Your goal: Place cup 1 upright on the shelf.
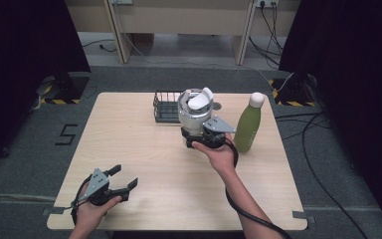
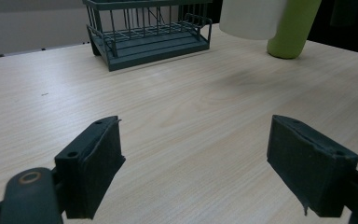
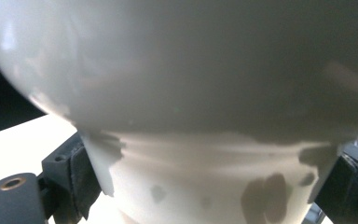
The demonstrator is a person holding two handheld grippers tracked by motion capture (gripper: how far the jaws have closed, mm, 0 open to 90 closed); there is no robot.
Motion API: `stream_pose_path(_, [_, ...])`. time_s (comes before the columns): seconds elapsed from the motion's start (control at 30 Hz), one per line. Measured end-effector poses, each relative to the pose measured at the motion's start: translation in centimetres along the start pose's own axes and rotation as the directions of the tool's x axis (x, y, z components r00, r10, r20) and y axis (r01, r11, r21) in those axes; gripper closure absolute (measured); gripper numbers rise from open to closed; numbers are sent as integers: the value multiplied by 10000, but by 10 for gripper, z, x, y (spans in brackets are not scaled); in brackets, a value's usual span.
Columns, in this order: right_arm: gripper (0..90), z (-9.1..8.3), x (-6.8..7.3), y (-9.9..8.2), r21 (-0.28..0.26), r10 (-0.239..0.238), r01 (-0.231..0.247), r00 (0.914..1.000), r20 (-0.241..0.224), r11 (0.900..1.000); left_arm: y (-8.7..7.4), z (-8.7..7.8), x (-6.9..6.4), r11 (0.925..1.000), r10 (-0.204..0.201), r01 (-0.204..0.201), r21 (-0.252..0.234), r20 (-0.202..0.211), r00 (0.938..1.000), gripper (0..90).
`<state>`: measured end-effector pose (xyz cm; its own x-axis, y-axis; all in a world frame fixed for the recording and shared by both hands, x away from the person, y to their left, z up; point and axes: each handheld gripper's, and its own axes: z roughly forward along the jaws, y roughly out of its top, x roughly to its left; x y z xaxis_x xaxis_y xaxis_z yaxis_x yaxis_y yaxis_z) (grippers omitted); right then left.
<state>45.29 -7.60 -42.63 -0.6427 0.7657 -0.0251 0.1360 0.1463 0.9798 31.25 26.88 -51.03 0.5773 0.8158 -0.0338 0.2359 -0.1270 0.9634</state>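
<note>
- High view: my right gripper (image 1: 199,130) clamps the base of a white jug (image 1: 195,110), held above the table (image 1: 129,149) just in front of the rack (image 1: 166,105).
- Right gripper view: jug (image 3: 191,93) wedged between both pads (very close).
- Left gripper (image 1: 124,180) rests low, jaws wide, holding nothing.

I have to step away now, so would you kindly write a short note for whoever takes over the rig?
Right tool: shut on the white mug, gripping its base and holding it above the table, in front of the wire rack.
Left tool: open, holding nothing, low over the table's near left corner.
Green bottle: upright, right of the mug.
Done: mug picked up.
Left: probably placing it in the rack.
</note>
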Motion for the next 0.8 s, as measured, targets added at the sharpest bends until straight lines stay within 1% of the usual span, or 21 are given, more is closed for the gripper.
stream_pose_path(0.17, [109, 12, -2, 7, -21, 143, -143, 9999, 85, 9999, 0, 0, 0, 10000, -7, 7, -8, 23, 10000, 170])
stream_pose_path(0.23, [109, 18, -2, 10, -32, 70, -69, 9999, 149, 10000, 0, 0, 0, 10000, -2, 2, -16, 25, 10000, 170])
stream_pose_path(0.47, [109, 38, 0, 19, -76, 127, -126, 9997, 185, 9999, 0, -1, 0, 10000, -21, 21, -42, 48, 10000, 171])
stream_pose_path(0.53, [109, 40, 0, 20, -75, 158, -157, 9997, 184, 9998, 0, -1, 0, 10000, -26, 26, -48, 53, 10000, 171])
stream_pose_path(0.57, [109, 47, 0, 23, -90, 142, -140, 9996, 227, 9999, 0, 0, 0, 10000, -35, 36, -50, 61, 10000, 171])
stream_pose_path(0.73, [109, 58, -1, 29, -102, 137, -134, 9995, 271, 9999, 0, 0, 1, 9999, -90, 90, -81, 60, 9999, 171])
stream_pose_path(0.77, [109, 60, -1, 30, -111, 77, -74, 9996, 282, 9999, 0, 0, 1, 9999, -108, 108, -87, 60, 9999, 171])
stream_pose_path(0.8, [109, 62, -2, 31, -104, 135, -133, 9995, 269, 9999, 0, 0, 1, 9999, -114, 115, -86, 60, 9999, 171])
